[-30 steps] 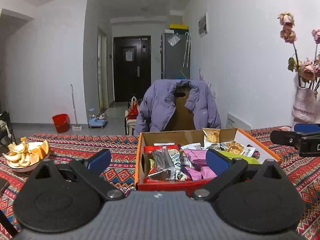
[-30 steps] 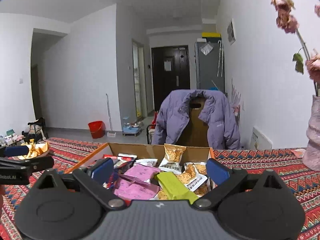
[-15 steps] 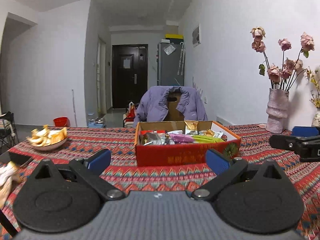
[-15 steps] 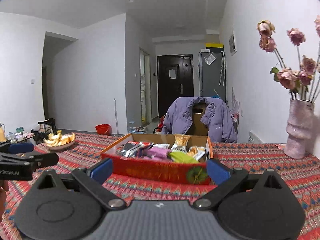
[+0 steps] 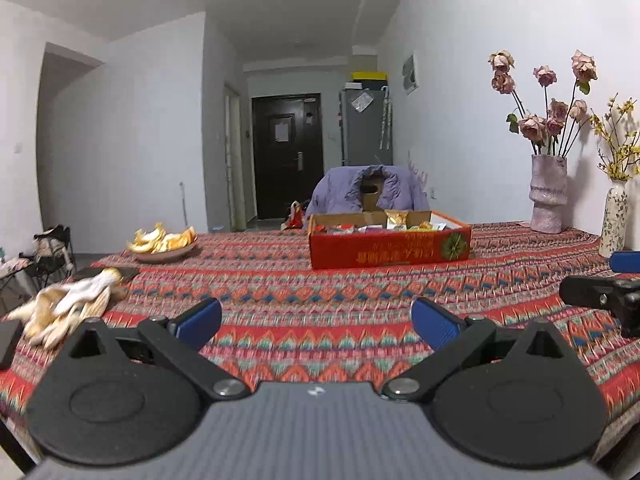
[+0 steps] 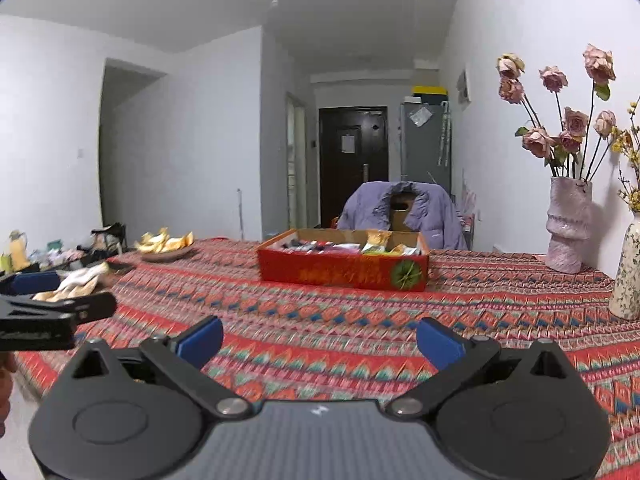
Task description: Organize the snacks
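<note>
Both tongs, left [image 5: 316, 322] and right [image 6: 320, 338], gape wide and empty, well short of the box [image 5: 390, 240] ahead where the snacks [image 6: 344, 246] already lie, so sorting looks done.

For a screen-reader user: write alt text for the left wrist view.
An open left claw hangs empty above a red patterned tablecloth, facing a red snack box full of packets farther along the table. A bowl of orange peels and white gloves lie left; vases of dried flowers stand right.
</note>
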The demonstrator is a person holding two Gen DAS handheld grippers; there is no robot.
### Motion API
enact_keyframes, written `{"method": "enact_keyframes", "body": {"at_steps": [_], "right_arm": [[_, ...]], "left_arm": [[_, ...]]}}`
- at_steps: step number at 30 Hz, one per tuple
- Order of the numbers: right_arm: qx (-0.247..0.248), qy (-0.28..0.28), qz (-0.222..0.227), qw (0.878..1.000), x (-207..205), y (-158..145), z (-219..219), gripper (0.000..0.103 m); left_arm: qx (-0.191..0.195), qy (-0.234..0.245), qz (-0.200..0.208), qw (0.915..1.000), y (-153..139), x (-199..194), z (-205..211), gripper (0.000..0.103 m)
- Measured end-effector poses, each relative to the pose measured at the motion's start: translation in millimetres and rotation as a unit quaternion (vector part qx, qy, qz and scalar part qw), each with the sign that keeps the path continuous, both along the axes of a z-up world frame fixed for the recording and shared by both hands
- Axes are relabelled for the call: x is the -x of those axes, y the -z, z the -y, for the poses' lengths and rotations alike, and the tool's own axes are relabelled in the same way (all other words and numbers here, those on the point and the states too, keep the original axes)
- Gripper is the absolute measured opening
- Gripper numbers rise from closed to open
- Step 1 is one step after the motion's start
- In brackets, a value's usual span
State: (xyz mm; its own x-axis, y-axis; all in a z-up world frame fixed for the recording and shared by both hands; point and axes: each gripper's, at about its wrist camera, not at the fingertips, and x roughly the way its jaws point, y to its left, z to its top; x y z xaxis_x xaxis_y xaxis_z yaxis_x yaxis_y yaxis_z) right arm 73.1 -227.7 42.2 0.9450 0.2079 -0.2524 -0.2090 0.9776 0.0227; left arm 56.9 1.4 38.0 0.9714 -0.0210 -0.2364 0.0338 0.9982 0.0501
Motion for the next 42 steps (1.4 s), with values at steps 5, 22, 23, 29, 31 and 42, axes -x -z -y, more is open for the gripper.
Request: {"method": "enact_keyframes", "body": {"at_steps": [5, 22, 23, 29, 31, 42], "right_arm": [[-0.007, -0.001, -0.002, 1.0, 29, 17, -10, 0.103], [-0.005, 0.003, 0.008, 1.0, 58, 30, -15, 0.103], [-0.006, 0.003, 0.009, 1.0, 59, 30, -15, 0.103], [-0.005, 0.003, 0.012, 1.0, 59, 28, -14, 0.103], [-0.004, 0.004, 0.014, 1.0, 60, 28, -14, 0.103], [-0.002, 0.013, 0.019, 1.0, 62, 30, -13, 0.103]], "left_arm": [[0.007, -0.001, 0.001, 1.0, 12, 26, -5, 0.103], [0.008, 0.0, 0.001, 1.0, 25, 47, -18, 0.103], [0.007, -0.001, 0.003, 1.0, 25, 48, -18, 0.103], [0.004, 0.01, 0.005, 0.9999, 24, 51, -16, 0.103], [0.005, 0.013, 0.004, 0.9999, 24, 52, -15, 0.103], [0.006, 0.014, 0.007, 0.9999, 22, 54, -16, 0.103]]}}
